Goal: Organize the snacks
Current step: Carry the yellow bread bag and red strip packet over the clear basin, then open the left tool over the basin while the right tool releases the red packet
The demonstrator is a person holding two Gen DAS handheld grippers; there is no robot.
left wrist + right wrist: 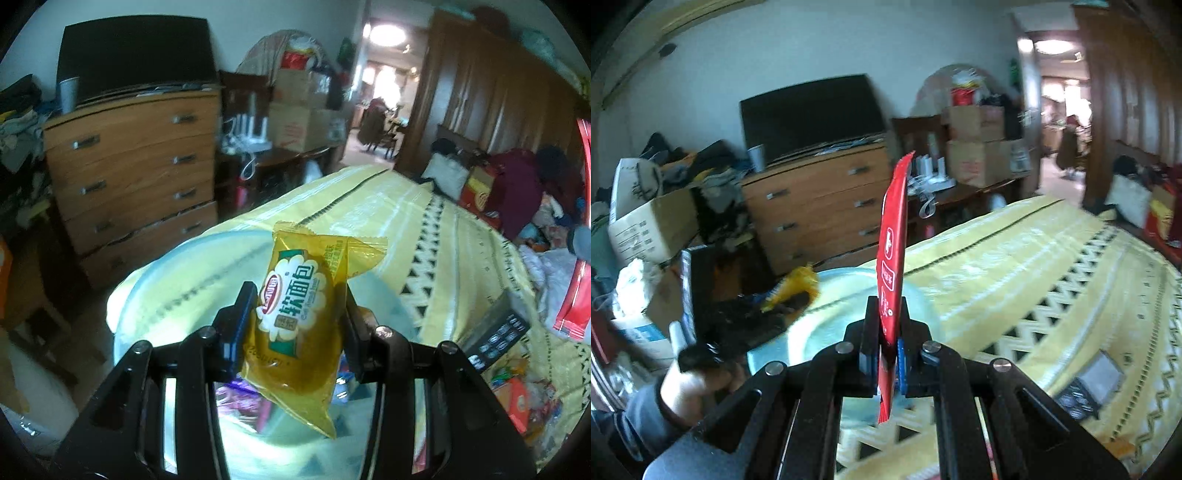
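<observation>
Bread in a yellow wrapper (295, 325) is clamped between the jaws of the left gripper (295, 317), and only that view shows the loose snack packets (517, 398) below and to the gripper's right on the bed (388, 210). The right wrist view shows the right gripper (888, 332) pinched tight on a flat red packet (894, 251) standing upright above its fingers. That view alone shows the hand (690, 384) on the left gripper's handle, and a clear tub (842, 295) lies ahead of both grippers.

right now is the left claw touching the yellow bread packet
Touching. The left wrist view shows the left claw with both fingers pressed against the sides of the yellow bread packet, holding it above the clear tub.
</observation>
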